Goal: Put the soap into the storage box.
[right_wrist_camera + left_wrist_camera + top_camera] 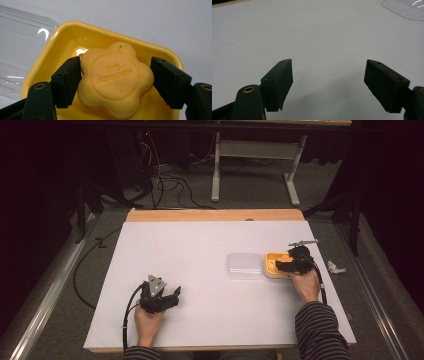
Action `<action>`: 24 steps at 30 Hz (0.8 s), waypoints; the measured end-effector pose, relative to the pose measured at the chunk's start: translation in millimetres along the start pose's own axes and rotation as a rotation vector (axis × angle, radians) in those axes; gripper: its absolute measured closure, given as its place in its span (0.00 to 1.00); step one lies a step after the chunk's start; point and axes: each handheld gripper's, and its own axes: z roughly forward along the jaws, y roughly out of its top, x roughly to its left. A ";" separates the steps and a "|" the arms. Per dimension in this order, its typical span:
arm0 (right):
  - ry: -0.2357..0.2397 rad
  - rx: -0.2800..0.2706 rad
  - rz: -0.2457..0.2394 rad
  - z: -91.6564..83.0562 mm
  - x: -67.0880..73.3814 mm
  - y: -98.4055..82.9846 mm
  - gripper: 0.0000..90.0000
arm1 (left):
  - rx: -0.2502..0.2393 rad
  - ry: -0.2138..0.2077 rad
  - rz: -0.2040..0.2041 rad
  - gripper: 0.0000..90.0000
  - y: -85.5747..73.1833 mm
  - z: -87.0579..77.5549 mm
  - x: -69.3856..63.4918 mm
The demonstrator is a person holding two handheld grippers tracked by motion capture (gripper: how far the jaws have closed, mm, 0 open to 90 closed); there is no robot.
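While the right gripper (113, 82) seemingly clasps flower-shaped soap (115, 80) in yellow dish (62, 37), left gripper (328, 85) gapes empty.

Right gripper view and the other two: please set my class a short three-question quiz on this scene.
1. What lies between the jaws of the right hand-held gripper? A: a spoon. B: a flower-shaped soap. C: a sponge.
2. True or false: the left hand-held gripper is shut on something.
3. Fill in: the clear lid lies on the table right beside the yellow ____.

Key: 1 B. 2 False: its jaws stand apart over bare table. 3 dish.
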 end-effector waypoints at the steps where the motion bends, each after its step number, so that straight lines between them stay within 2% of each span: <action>1: 0.003 0.000 0.003 -0.3 -0.5 -0.3 0.30 | 0.000 0.000 -0.001 0.26 0.0 0.0 0.0; 9: 0.002 -0.009 -0.001 -1.8 -0.2 -1.0 0.30 | -0.001 0.000 -0.001 0.26 -0.1 0.1 -0.1; 15: 0.022 -0.054 0.015 -11.5 -2.2 -3.1 0.29 | 0.000 0.000 -0.003 0.26 0.0 0.2 -0.2; 24: 0.032 -0.110 0.004 -27.0 -0.7 -4.8 0.29 | 0.000 0.000 -0.001 0.26 0.0 0.1 0.0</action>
